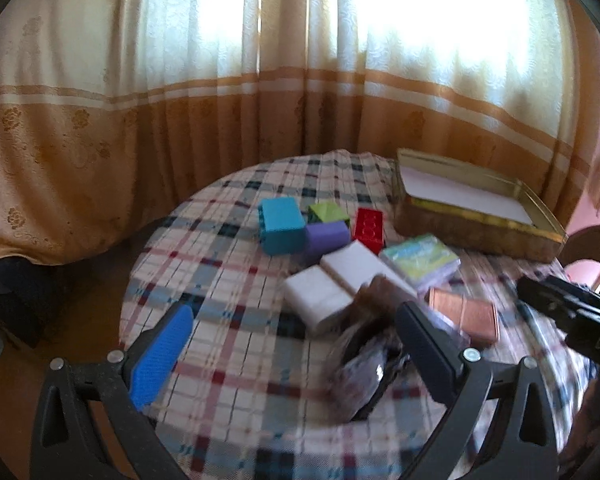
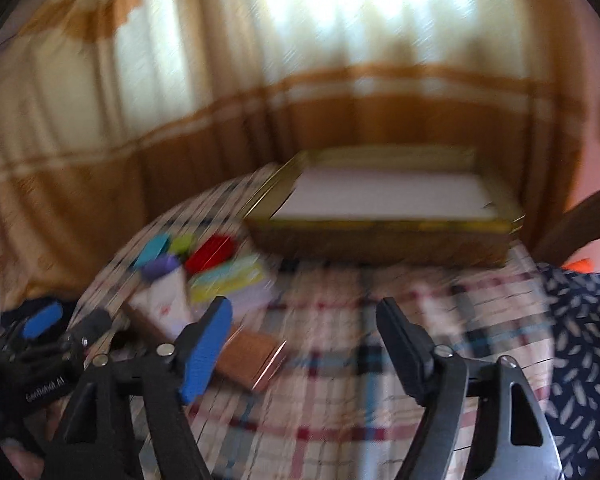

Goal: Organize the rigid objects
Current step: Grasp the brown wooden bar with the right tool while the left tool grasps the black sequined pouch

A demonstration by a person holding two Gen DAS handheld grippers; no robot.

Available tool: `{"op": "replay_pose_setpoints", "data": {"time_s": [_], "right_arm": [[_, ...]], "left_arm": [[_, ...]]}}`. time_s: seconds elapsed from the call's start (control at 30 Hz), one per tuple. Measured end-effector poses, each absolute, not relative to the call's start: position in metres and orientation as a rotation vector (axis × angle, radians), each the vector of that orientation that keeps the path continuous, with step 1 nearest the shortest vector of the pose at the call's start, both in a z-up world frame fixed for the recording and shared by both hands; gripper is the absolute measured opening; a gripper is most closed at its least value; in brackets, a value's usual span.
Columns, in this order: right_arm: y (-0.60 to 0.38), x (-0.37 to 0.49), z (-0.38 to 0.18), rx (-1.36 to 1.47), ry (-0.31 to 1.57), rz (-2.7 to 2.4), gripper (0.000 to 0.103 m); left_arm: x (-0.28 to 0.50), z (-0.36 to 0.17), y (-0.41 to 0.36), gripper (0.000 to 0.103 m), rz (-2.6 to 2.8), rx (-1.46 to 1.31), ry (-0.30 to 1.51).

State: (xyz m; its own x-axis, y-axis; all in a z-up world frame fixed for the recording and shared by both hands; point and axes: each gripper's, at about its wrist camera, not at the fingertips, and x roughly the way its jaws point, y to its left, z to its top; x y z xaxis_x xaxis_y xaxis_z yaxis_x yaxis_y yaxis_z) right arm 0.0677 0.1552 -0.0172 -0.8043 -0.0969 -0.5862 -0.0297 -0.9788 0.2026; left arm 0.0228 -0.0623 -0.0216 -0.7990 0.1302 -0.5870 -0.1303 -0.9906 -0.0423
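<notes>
- The left claw is spread wide and grips nothing; a dark, shiny wrapped item, too blurred to identify, lies on the counter between its fingers, probably the next pick.
- The right claw is also wide open and empty, hovering over bare plaid cloth, with a copper-coloured flat box just left of its blue pad.
- Beyond the left claw, the loose things sit clustered mid-counter: two white blocks touching, a pastel packet to their right, and farther off a blue brick, green brick, purple brick and red brick.
- The open gold tin stands at the far right, lined white and holding nothing visible; judging by the task, it is the likely destination, and sorting has barely begun.
- A curtain hangs behind.
</notes>
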Motion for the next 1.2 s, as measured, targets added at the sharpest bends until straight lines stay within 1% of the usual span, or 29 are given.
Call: {"op": "replay_pose_setpoints", "data": {"time_s": [0.03,0.13,0.17,0.2,0.23,0.37,0.43,0.5,0.53,0.57,0.6,0.73,0.77,0.83,0.87,0.9,0.97,1.03,1.2], "right_arm": [[0.152,0.064,-0.02,1.009,-0.295,-2.879,0.076],[0.136,0.052,-0.024,1.116,-0.148,-2.792,0.076],[0.133,0.05,-0.024,1.134,-0.108,-2.786,0.073],[0.13,0.048,-0.024,1.143,-0.067,-2.772,0.067],[0.127,0.048,-0.022,1.14,-0.044,-2.754,0.065],[0.11,0.055,-0.014,1.076,-0.005,-2.683,0.062],[0.096,0.051,-0.015,1.069,0.039,-2.653,0.057],[0.082,0.044,-0.019,1.076,0.088,-2.623,0.046],[0.077,0.042,-0.021,1.081,0.111,-2.614,0.043],[0.073,0.039,-0.023,1.088,0.134,-2.603,0.037],[0.069,0.034,-0.026,1.103,0.147,-2.586,0.034],[0.063,0.024,-0.032,1.129,0.141,-2.532,0.034],[0.062,0.023,-0.032,1.132,0.133,-2.527,0.033],[0.064,0.021,-0.032,1.143,0.115,-2.524,0.027],[0.066,0.02,-0.033,1.151,0.11,-2.521,0.019],[0.068,0.021,-0.034,1.161,0.103,-2.517,0.017],[0.074,0.024,-0.033,1.173,0.067,-2.508,0.017],[0.085,0.03,-0.03,1.165,-0.021,-2.495,0.017],[0.129,0.046,-0.017,1.074,-0.433,-2.435,0.017]], "left_arm": [[0.023,-0.022,-0.064,0.103,2.843,-0.942,0.007],[0.021,-0.023,-0.068,0.103,2.802,-0.97,-0.004],[0.02,-0.023,-0.069,0.103,2.797,-0.974,-0.011],[0.021,-0.023,-0.069,0.103,2.793,-0.975,-0.016],[0.022,-0.023,-0.07,0.103,2.787,-0.972,-0.016],[0.026,-0.022,-0.069,0.102,2.761,-0.956,0.054],[0.031,-0.02,-0.074,0.102,2.754,-0.946,0.08],[0.035,-0.016,-0.082,0.102,2.748,-0.938,0.085],[0.037,-0.014,-0.087,0.102,2.749,-0.935,0.088],[0.038,-0.012,-0.091,0.102,2.753,-0.93,0.09],[0.039,-0.011,-0.094,0.102,2.76,-0.924,0.092],[0.034,-0.012,-0.099,0.102,2.738,-0.946,0.062],[0.032,-0.013,-0.099,0.102,2.723,-0.96,0.044],[0.03,-0.016,-0.096,0.102,2.683,-0.976,0.005],[0.03,-0.017,-0.093,0.102,2.667,-0.979,0.004],[0.031,-0.019,-0.089,0.102,2.65,-0.986,0.017],[0.032,-0.022,-0.08,0.102,2.617,-0.994,0.057],[0.031,-0.023,-0.073,0.102,2.589,-0.997,0.068],[0.018,-0.026,-0.053,0.101,2.515,-1.037,0.049]]}}
